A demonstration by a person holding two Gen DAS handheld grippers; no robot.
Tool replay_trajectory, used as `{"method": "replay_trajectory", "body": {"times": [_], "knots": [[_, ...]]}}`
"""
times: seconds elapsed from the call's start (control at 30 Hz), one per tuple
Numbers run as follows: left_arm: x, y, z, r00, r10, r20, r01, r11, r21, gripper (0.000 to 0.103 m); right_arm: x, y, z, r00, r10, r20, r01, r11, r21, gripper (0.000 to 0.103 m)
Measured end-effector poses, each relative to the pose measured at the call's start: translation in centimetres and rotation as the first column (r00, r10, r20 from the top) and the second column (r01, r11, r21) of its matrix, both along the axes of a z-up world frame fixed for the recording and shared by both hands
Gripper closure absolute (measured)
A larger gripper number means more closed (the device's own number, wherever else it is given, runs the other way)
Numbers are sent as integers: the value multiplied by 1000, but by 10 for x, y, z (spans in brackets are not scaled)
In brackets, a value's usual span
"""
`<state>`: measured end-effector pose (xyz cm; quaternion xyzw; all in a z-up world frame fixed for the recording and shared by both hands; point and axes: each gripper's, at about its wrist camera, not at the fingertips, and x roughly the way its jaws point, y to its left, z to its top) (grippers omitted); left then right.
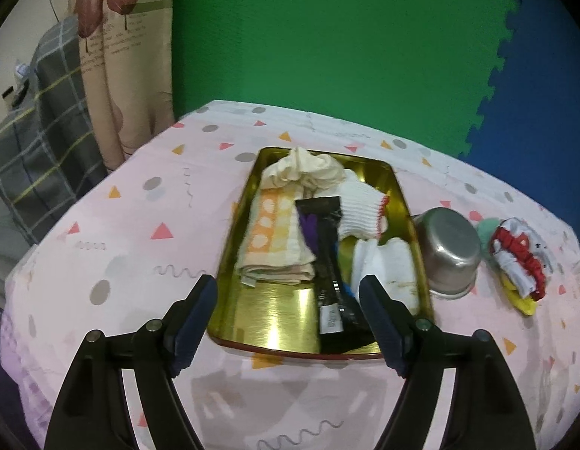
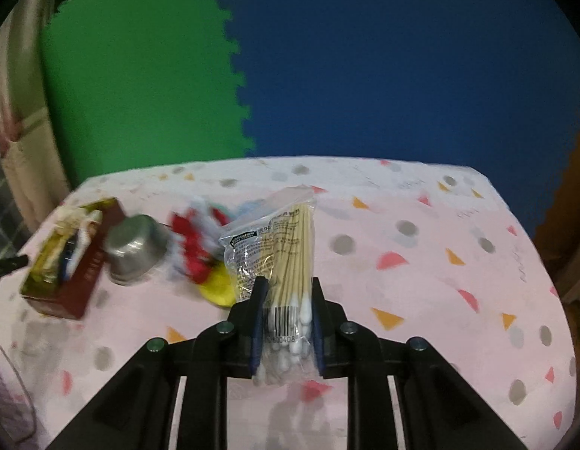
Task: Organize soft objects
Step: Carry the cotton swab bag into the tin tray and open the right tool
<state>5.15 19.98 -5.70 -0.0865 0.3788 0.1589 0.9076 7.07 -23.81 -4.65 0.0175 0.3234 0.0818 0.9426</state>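
The counter (image 1: 132,247) wears a pink patterned cloth, and the gold tray (image 1: 286,322) sits mid-counter, packed with a folded towel (image 1: 277,243), white socks (image 1: 361,210) and a black packet (image 1: 329,262). Right of the tray sits a steel pot (image 1: 449,251), then a red-and-white cloth bundle (image 1: 520,262). Left claw (image 1: 290,300) gapes wide, empty, over the tray's near end. Right claw (image 2: 286,322) clamps a bag of cotton swabs (image 2: 278,247), right of the bundle.
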Motion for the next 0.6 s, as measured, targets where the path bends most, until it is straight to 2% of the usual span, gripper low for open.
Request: {"method": "replay_trajectory", "body": {"times": [0.23, 0.43, 0.6], "knots": [[-14, 15, 0, 998, 59, -4, -59, 998, 36, 23, 4, 89, 14, 979, 203, 10, -203, 979, 13, 83], [-28, 35, 1, 996, 94, 7, -94, 996, -11, 23, 16, 181, 11, 933, 359, -4, -359, 933, 21, 83], [-32, 44, 1, 992, 126, 9, -126, 992, 17, 23, 26, 248, 0, 898, 439, -28, -439, 898, 24, 83]]}}
